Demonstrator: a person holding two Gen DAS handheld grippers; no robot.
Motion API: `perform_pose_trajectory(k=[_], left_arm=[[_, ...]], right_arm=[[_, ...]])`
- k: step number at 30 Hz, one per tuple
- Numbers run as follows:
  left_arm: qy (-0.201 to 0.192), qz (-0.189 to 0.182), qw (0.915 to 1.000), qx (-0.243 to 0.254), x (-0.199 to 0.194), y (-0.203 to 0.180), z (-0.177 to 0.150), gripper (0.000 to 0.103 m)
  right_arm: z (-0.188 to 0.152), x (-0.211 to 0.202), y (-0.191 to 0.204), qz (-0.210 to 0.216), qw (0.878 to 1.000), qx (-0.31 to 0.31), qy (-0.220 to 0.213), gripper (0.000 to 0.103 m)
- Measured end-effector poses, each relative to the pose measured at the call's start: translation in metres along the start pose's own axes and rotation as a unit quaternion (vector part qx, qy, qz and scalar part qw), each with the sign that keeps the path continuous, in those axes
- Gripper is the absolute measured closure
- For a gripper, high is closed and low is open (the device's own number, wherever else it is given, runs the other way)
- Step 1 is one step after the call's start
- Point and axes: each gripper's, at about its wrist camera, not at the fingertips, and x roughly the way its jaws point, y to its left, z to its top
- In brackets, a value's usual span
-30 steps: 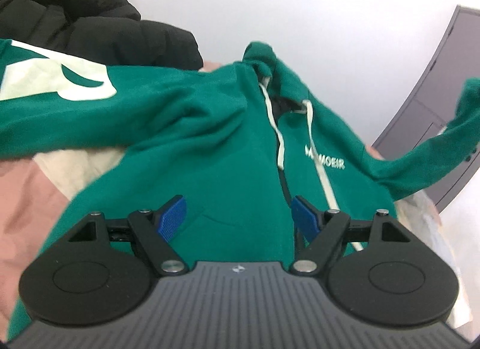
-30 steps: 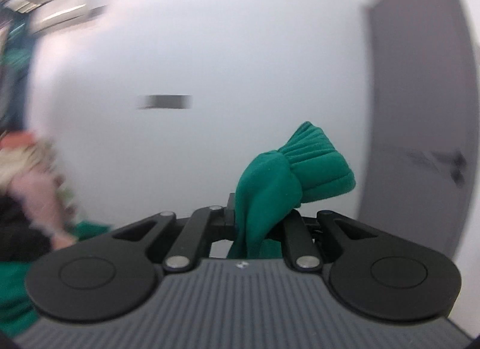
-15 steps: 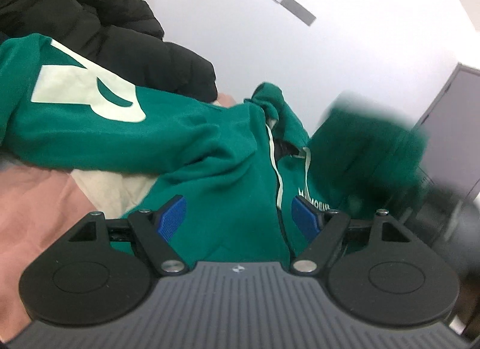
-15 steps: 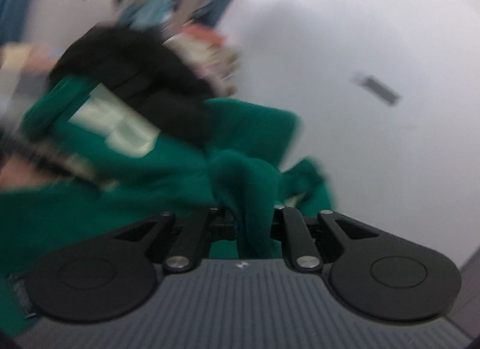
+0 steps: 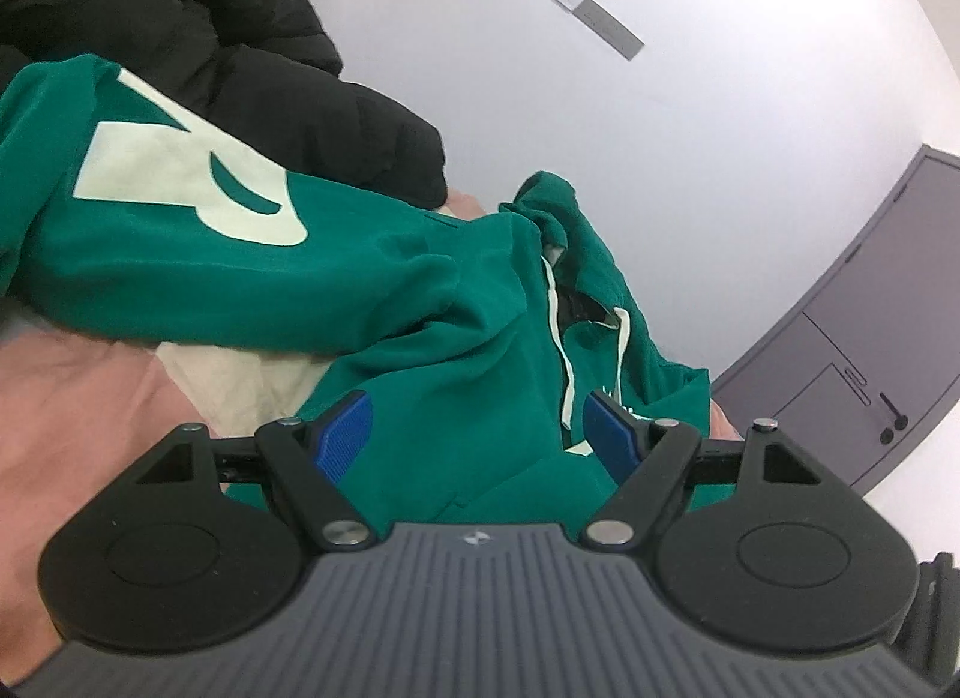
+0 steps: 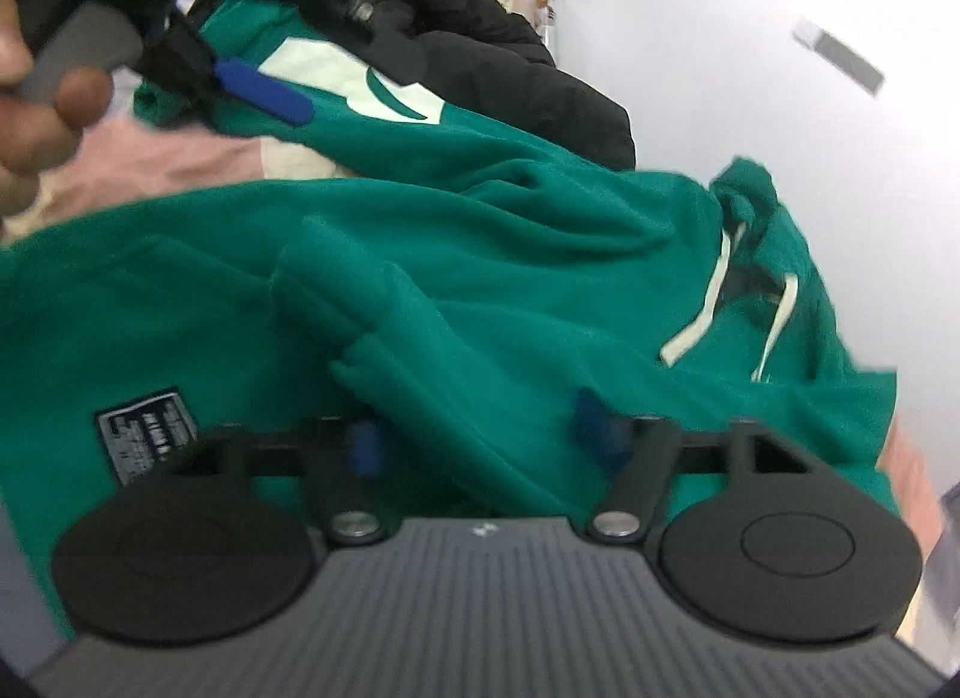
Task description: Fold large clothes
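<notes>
Left wrist: black jacket [image 5: 198, 44] behind green hoodie [image 5: 420, 326].

You are looking at a deep green hoodie [image 5: 420, 302] with a big cream letter print [image 5: 180, 182] on one sleeve, cream drawstrings [image 5: 561, 350] and a small black patch with pale lettering [image 6: 147, 434]. Behind it lies a plain black puffer jacket [image 5: 198, 50]. Under the hoodie the bedding [image 5: 78, 398] is dusty pink with a cream block. Your left gripper [image 5: 480, 434] and right gripper [image 6: 480, 434] are black with blue pads over a ribbed grey body. The wall [image 5: 690, 170] is white, the door [image 5: 840, 362] grey.
</notes>
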Motion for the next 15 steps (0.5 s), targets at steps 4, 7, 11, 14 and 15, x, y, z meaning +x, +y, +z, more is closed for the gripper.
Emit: perform_pose_trajectory(k=[4,7,11,14,15], left_arm=[[0.008,-0.003,0.9998,0.016,0.002,-0.006,-0.004,0.022],[0.010,-0.003,0.9996,0.027,0.002,-0.012,-0.007,0.022],[0.014,-0.006,0.9992,0.038,0.002,-0.018,-0.011,0.022],[0.022,-0.009,0.9988,0.042,0.002,-0.023,-0.016,0.023],[0.025,-0.011,0.9987,0.043,0.003,-0.024,-0.018,0.023]], right_arm=[[-0.014,-0.016,-0.013,0.043,0.997,0.061,-0.003,0.030],[-0.022,-0.037,-0.026,0.067,0.992,0.108,-0.015,0.030],[-0.031,-0.055,-0.043,0.071,0.984,0.160,-0.035,0.030],[-0.036,-0.060,-0.062,0.041,0.975,0.214,-0.039,0.030],[-0.038,-0.059,-0.072,0.029,0.969,0.243,-0.037,0.030]])
